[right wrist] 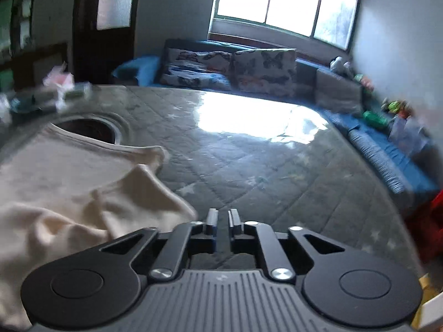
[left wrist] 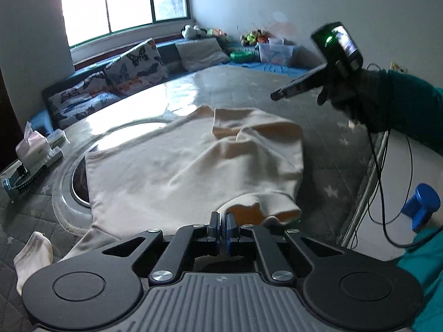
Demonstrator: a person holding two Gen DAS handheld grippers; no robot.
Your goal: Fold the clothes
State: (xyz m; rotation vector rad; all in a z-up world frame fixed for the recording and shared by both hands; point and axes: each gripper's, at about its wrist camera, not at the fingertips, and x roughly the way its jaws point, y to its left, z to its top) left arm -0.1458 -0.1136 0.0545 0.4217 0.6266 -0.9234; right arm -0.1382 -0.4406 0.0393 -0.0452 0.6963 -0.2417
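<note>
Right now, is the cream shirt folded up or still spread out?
Partly folded. The cream shirt lies mostly flat on the table, but its far edge is flipped over itself and one sleeve trails loose at the near left.

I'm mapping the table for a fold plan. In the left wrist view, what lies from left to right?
Tissue box → white sock → cream garment → right gripper, raised above the table → blue stool on the floor.

Cream garment [right wrist: 69, 182] cut off left — toys [right wrist: 393, 108] blurred.
</note>
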